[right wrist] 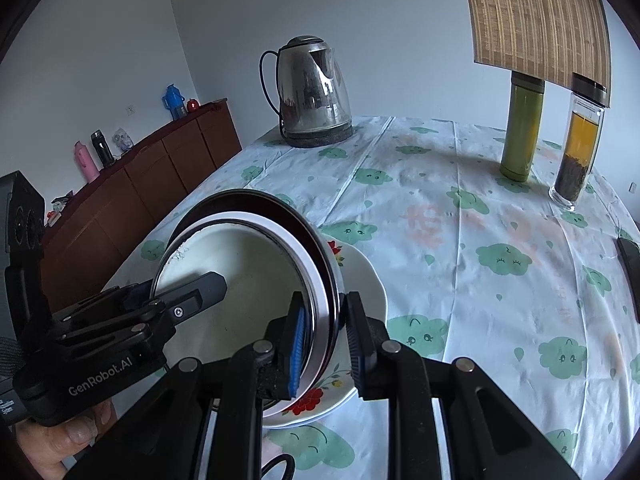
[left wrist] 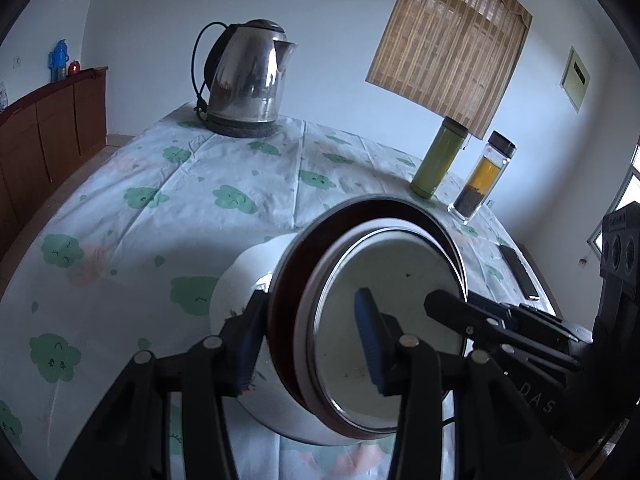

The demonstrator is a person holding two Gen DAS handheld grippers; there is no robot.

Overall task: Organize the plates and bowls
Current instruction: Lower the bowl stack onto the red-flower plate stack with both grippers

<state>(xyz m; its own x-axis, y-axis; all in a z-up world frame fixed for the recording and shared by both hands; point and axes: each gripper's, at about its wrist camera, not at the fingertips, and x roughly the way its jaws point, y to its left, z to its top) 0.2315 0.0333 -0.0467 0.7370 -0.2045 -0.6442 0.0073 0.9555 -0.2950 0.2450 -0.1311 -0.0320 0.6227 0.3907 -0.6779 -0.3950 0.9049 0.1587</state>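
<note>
A stack of nested bowls [left wrist: 384,264], steel outside and white inside, is tipped on its side with the opening towards both cameras. It hangs over a white flowered plate [left wrist: 240,276] on the table. My left gripper [left wrist: 308,340] is shut on the stack's left wall, one finger outside and the blue pad inside. My right gripper [right wrist: 328,340] is shut on the rim of the bowls [right wrist: 248,264] at their right side, just above the plate [right wrist: 360,276]. Each gripper shows in the other's view: the right [left wrist: 440,304] and the left [right wrist: 212,284], with a hand below it.
On the cloud-print tablecloth [right wrist: 460,240] stand a steel kettle [right wrist: 312,92] at the back, and a green flask [right wrist: 522,128] and glass tea bottle [right wrist: 576,148] at the back right. A dark phone [right wrist: 630,264] lies at the right edge. A brown sideboard [right wrist: 132,192] runs along the left wall.
</note>
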